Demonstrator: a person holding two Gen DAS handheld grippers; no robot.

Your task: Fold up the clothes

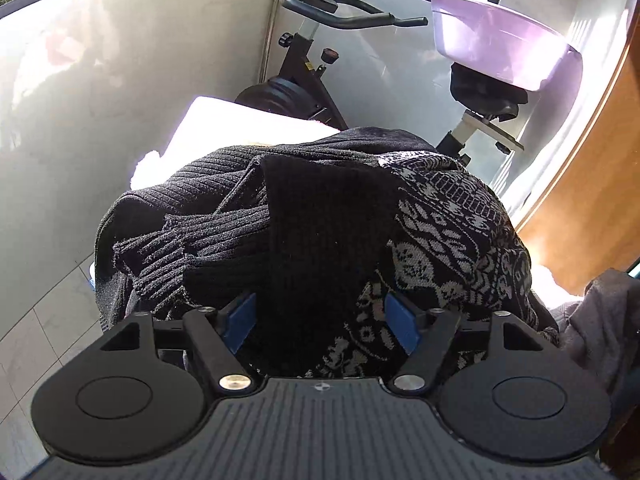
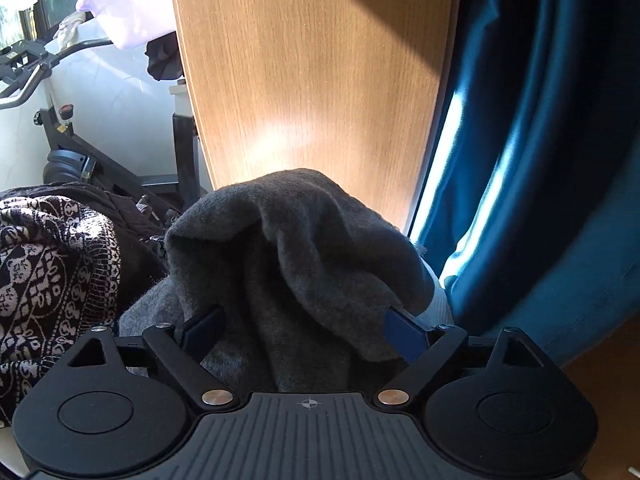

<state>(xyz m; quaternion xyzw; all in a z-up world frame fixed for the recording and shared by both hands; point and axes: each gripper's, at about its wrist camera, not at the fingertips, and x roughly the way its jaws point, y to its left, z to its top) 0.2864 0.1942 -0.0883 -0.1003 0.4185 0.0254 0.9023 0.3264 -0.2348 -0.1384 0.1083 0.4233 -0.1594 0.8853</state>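
Observation:
A heap of dark clothes fills the left wrist view: a black ribbed knit (image 1: 208,216), a black-and-white patterned knit (image 1: 452,240) and a plain black knit strip (image 1: 324,232) running down the middle. My left gripper (image 1: 322,322) points down into the heap, and its blue pads (image 1: 240,320) close on that black strip from both sides. In the right wrist view a grey fleece garment (image 2: 296,248) is bunched up in front of my right gripper (image 2: 304,334). The right jaws stand wide apart; the fleece lies loosely between them and drapes over the right finger (image 2: 404,336).
An exercise bike (image 1: 308,60) stands behind the heap against a pale wall, with a lilac plastic basin (image 1: 500,44) on its saddle. A white pillow or cushion (image 1: 224,132) lies behind the clothes. A wooden panel (image 2: 312,80) and a teal curtain (image 2: 540,140) rise on the right.

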